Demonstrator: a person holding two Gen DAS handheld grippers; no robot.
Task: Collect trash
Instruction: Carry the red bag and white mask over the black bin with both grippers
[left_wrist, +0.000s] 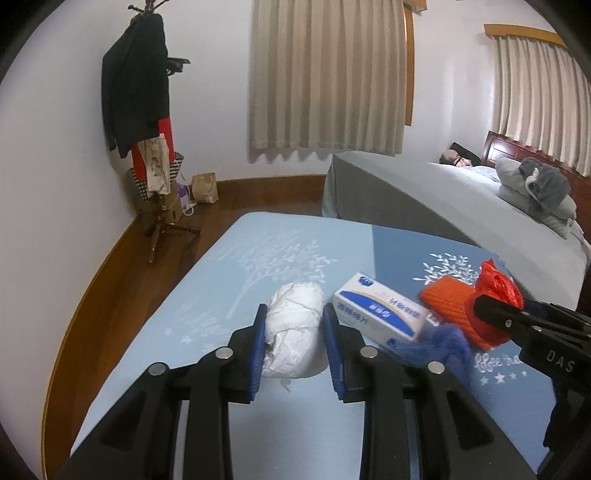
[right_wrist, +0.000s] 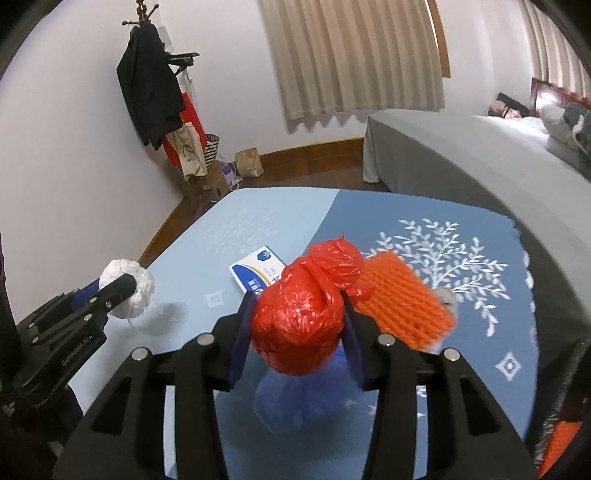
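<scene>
We have both pickups made above the blue table (left_wrist: 288, 243): our left hand-held gripper (left_wrist: 295, 343) clamps a crumpled white paper wad (left_wrist: 293, 328), our right hand-held gripper (right_wrist: 295, 332) squeezes a knotted red plastic bag (right_wrist: 306, 314). The box (left_wrist: 380, 314), orange mesh (right_wrist: 402, 302) and blue net (right_wrist: 295, 402) remain; next we need a bin, none visible.
</scene>
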